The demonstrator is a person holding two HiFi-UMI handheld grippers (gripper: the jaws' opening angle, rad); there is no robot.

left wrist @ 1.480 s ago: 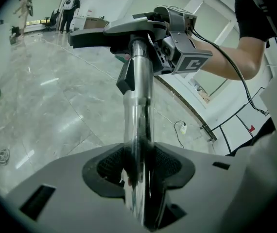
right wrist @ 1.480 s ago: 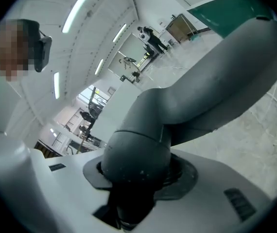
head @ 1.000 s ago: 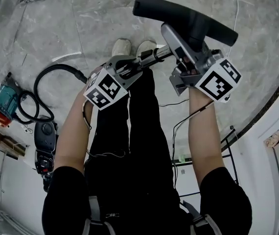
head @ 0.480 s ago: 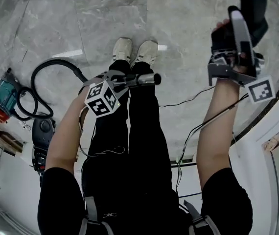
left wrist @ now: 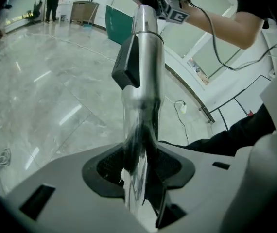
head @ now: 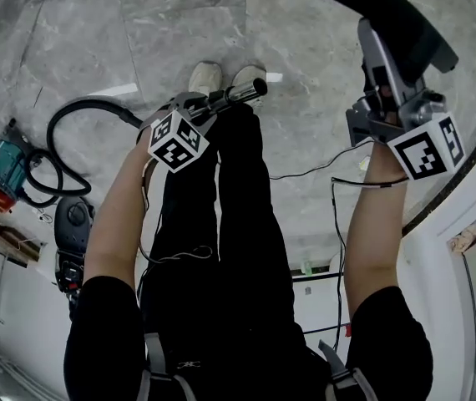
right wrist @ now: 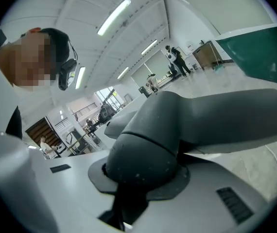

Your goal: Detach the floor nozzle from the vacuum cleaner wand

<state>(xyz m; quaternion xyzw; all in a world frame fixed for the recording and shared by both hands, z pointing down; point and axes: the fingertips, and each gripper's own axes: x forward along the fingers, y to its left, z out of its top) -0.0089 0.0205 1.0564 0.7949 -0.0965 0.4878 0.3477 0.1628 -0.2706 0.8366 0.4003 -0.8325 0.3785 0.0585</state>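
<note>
The dark grey floor nozzle [head: 388,15] is off the chrome wand [head: 236,93] and hangs at the upper right of the head view. My right gripper [head: 386,86] is shut on its rounded neck [right wrist: 146,152], and the flat head [right wrist: 226,115] juts out to the right in the right gripper view. My left gripper [head: 209,103] is shut on the wand [left wrist: 143,76], whose open end points toward the person's shoes. A black clip [left wrist: 128,64] sits on the wand's side. The left gripper view shows the right gripper [left wrist: 175,11] far beyond the wand's tip.
A black hose [head: 75,132] loops over the marble floor to the vacuum body [head: 73,241] at left, beside a teal machine [head: 0,174]. A thin cable [head: 313,170] runs between my arms. A black metal rack [head: 326,274] and a curved dark floor border [head: 463,165] lie to the right.
The nozzle has come off the wand. My right gripper carried it right and upward and rolled it. My left gripper lowered the wand and tilted it toward the floor.
</note>
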